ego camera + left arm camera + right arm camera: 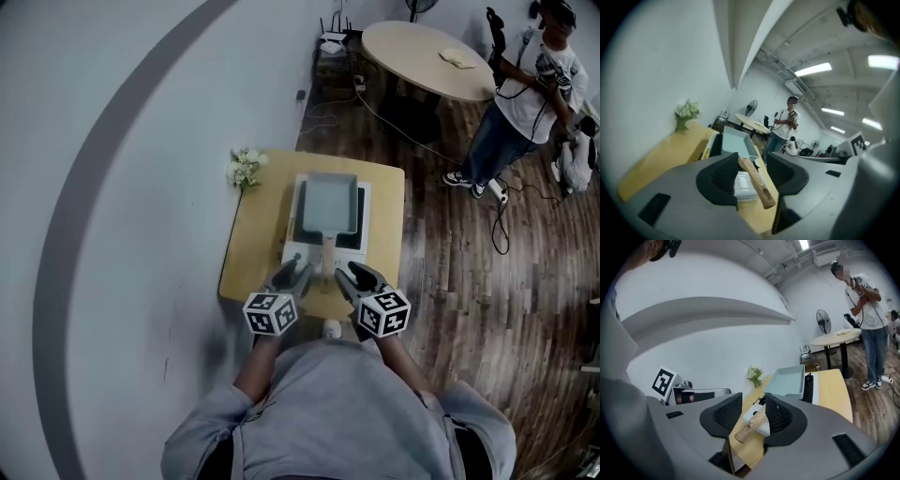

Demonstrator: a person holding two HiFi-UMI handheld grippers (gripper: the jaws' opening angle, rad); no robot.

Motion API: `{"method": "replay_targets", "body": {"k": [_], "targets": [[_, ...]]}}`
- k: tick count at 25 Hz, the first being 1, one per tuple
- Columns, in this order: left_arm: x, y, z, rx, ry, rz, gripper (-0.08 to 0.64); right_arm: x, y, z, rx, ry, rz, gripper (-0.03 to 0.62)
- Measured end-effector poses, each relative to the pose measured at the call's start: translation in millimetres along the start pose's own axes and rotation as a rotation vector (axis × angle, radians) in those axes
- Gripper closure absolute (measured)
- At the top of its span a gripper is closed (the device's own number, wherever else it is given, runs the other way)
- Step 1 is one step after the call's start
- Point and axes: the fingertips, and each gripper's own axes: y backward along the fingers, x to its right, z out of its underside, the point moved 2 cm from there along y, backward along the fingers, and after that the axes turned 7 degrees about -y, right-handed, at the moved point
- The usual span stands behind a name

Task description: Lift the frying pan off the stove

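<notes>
A square teal frying pan (328, 203) sits on a white stove (361, 246) on a small wooden table (255, 246). Its wooden handle (328, 255) points toward me. My left gripper (292, 275) hangs just left of the handle's end and my right gripper (360, 277) just right of it, both over the table's near edge. In the left gripper view the left gripper (754, 172) stands open, with the handle (758, 186) in the gap, untouched by the pads, and the pan (736, 143) beyond. The right gripper (754, 414) is open too, the handle (749, 426) between its pads, the pan (790, 379) behind.
A small bunch of white flowers (246, 167) stands at the table's far left corner, against the white wall. A round table (427, 56) and a standing person (525, 94) are farther back right. Cables trail over the dark wood floor (469, 272).
</notes>
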Motion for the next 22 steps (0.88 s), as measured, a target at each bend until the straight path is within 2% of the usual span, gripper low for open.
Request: {"method": "replay_targets", "body": {"k": [3,5,10,12,16,19,22], "targets": [[-0.1,-26.5,10.4,-0.061,0.167,0.109,0.373,10.5,-15.9,10.0,-0.084,-0.105,-0.059,0.44],[-3.6,-38.9,17.8,-0.092,0.225,0.134,0.373,15.6,-23.2,18.9,-0.128,-0.171,-0.096,0.439],[-12.5,-61.9,37.0,-0.153,0.361,0.177,0.373,26.4,-37.5,42.6,-0.23,-0.262,-0.148,0.419],[-15.0,-70.8,41.9,-0.178,0.389,0.187,0.37,30.0,-42.6,50.7,-0.264,-0.329,-0.176,0.417],[-18.8,-83.2,49.6,-0.234,0.396,0.209,0.37,33.1,-49.6,61.4,-0.292,-0.472,-0.227,0.417],[-14.1,-93.8,46.7,-0.251,0.453,0.275,0.37,33.3,-53.1,64.9,-0.306,-0.547,-0.259,0.413],[-11.5,-103.1,49.3,-0.285,0.474,0.328,0.37,31.7,-56.3,68.6,-0.323,-0.581,-0.288,0.41]]}}
